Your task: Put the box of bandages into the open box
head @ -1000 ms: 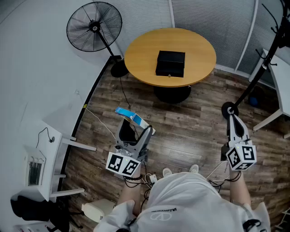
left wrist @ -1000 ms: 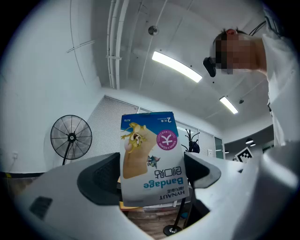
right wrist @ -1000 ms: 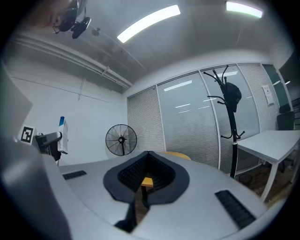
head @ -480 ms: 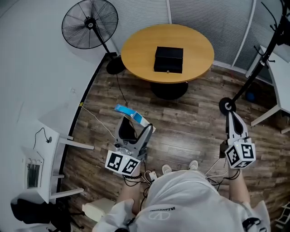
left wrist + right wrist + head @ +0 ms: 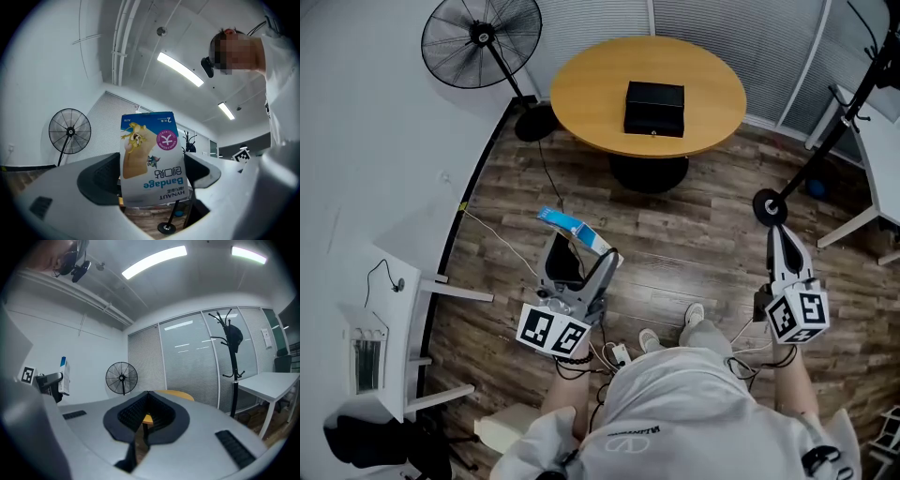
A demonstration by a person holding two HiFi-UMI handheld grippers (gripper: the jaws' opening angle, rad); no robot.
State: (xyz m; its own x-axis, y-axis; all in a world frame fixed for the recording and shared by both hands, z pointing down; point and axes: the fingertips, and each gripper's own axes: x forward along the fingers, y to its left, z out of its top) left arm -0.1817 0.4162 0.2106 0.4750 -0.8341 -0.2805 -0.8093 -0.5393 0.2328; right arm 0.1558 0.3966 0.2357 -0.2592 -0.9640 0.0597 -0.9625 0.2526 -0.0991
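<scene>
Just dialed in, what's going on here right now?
A person stands on the wood floor with a gripper in each hand. The left gripper is shut on a box of bandages and holds it up in the air, well short of the round table. The black box sits on that table; I cannot tell from here whether its lid is open. The right gripper is shut with nothing between its jaws.

your head view looks steeply down from high above onto the round table (image 5: pixel 581 94) and pedestal fan (image 5: pixel 480 37). the left gripper view tilts up toward the ceiling lights (image 5: pixel 180 69), close behind the bandage box (image 5: pixel 151 159); the right gripper view faces level across the room. all three share that fan.
</scene>
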